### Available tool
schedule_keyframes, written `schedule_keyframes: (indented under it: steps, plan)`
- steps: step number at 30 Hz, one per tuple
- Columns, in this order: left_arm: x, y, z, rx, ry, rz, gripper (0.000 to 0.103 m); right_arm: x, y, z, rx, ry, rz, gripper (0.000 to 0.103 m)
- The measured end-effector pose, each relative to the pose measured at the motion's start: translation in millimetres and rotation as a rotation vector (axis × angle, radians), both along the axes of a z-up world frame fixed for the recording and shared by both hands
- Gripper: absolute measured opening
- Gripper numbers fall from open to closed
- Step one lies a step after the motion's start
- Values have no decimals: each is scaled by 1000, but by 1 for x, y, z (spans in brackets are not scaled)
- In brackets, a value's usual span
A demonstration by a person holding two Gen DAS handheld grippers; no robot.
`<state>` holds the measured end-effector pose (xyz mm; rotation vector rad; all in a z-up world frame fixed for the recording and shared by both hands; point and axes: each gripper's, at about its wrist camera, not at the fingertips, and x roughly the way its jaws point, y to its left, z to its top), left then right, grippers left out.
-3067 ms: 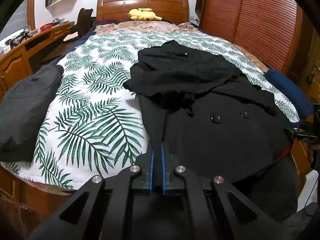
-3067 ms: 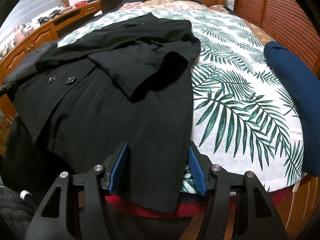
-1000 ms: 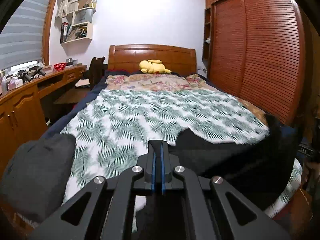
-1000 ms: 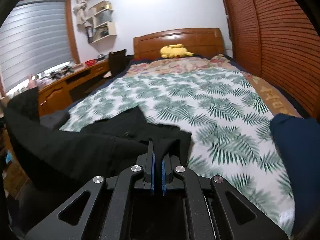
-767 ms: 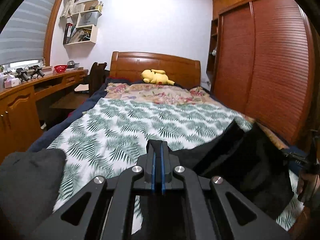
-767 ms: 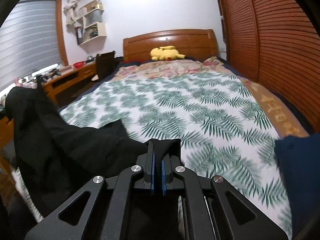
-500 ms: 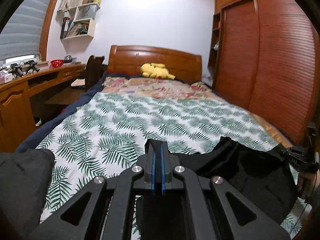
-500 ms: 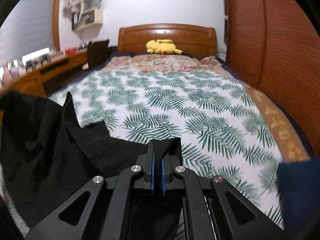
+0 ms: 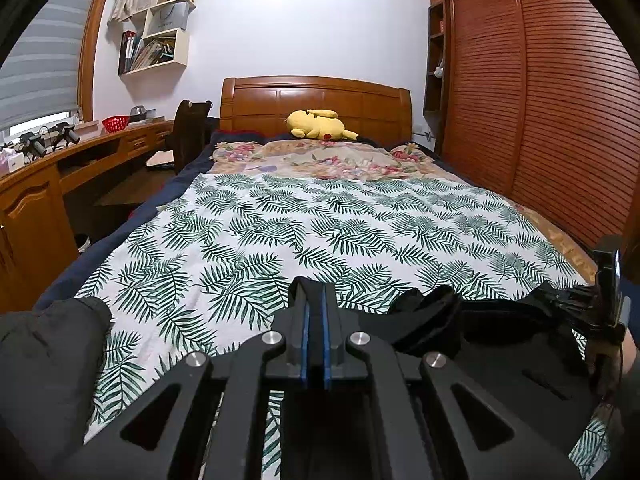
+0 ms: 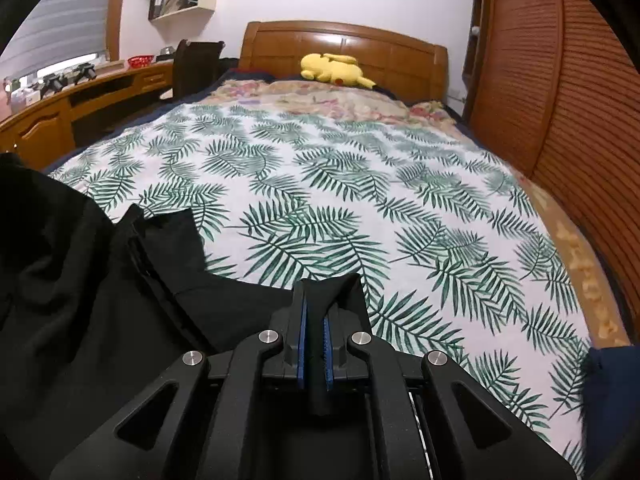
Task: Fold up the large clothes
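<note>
A black coat (image 9: 472, 328) lies bunched across the near end of the bed; in the right wrist view it (image 10: 120, 280) spreads to the left. My left gripper (image 9: 314, 300) is shut on a black edge of the coat. My right gripper (image 10: 314, 308) is shut on another black edge of the coat (image 10: 344, 288). The right gripper also shows at the far right of the left wrist view (image 9: 600, 308), level with mine. Both hold the coat low over the palm-leaf bedspread (image 9: 320, 224).
A dark grey garment (image 9: 44, 360) lies at the bed's near left corner, a folded blue one (image 10: 612, 392) at the near right. A yellow plush (image 9: 320, 124) sits by the wooden headboard. A desk (image 9: 60, 176) runs along the left, a slatted wardrobe (image 9: 560, 120) along the right.
Both grippers closed on the coat's hem, lifted it and carried it up the bed. In the last half second they have come down, and the coat has dropped lower onto the bedspread.
</note>
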<state>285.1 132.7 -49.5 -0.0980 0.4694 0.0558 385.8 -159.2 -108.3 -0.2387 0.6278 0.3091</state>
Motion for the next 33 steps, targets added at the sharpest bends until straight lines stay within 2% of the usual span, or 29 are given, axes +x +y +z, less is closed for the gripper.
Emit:
schedule_keyframes:
  steps: [10, 16, 19, 20, 21, 22, 23, 26, 30, 33]
  plan:
    - [-7, 8, 8, -25, 2, 14, 6, 21, 4, 3, -85, -9, -16, 3]
    - [-11, 11, 9, -5, 0, 9, 14, 38, 13, -5, -140, 45, -22, 5]
    - [-12, 17, 6, -25, 13, -1, 20, 43, 14, -9, -139, 92, -44, 15]
    - [-12, 19, 4, -23, 20, 2, 21, 43, 12, -10, -123, 107, -50, 30]
    - [-12, 19, 3, -21, 24, 4, 22, 41, 10, -9, -112, 104, -69, 55]
    - [-13, 21, 2, -21, 29, 5, 22, 38, 7, -6, -107, 84, -89, 64]
    - [-14, 22, 2, -22, 30, 5, 22, 35, 4, -5, -100, 72, -94, 69]
    - [-17, 25, 1, -23, 33, -2, 24, 35, 1, -6, -98, 106, -87, 69]
    - [-23, 31, 0, -24, 38, -5, 27, 44, 2, -22, -124, 204, -60, 69]
    - [-25, 36, 0, -30, 40, -1, 29, 56, 0, -33, -104, 271, -68, 69]
